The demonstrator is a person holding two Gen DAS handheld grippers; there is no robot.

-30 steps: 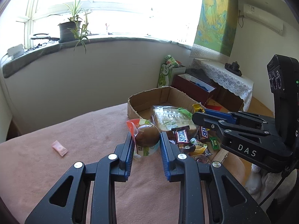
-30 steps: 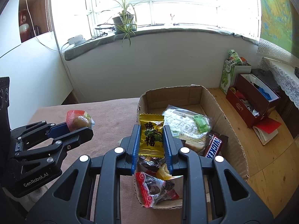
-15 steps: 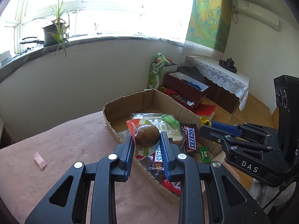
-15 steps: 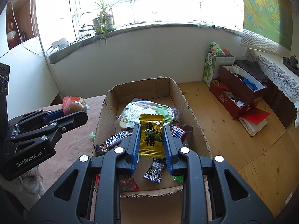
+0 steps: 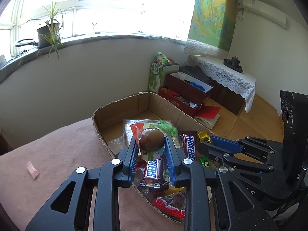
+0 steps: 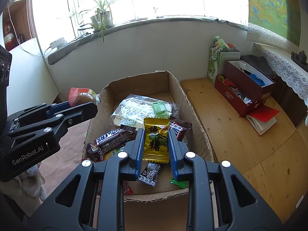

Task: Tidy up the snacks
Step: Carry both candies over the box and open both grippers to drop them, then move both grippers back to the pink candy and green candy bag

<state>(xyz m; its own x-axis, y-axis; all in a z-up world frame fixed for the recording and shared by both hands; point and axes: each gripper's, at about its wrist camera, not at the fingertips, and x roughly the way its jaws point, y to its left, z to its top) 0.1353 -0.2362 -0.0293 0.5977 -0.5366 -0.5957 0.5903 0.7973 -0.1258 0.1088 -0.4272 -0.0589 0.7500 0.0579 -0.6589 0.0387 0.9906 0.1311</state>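
Matt cardboard box (image 6: 194, 115), seemingly glossy wrappers (image 6: 156, 141)

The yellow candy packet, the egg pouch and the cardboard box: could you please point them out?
yellow candy packet (image 6: 156, 141), right wrist view, middle of its printed front.
egg pouch (image 5: 151, 141), left wrist view, on the brown egg.
cardboard box (image 6: 138, 85), right wrist view, far inner wall.

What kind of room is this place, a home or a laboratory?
Most likely a lived-in home room: a potted plant on the windowsill, a lace tablecloth, a landscape scroll on the wall.
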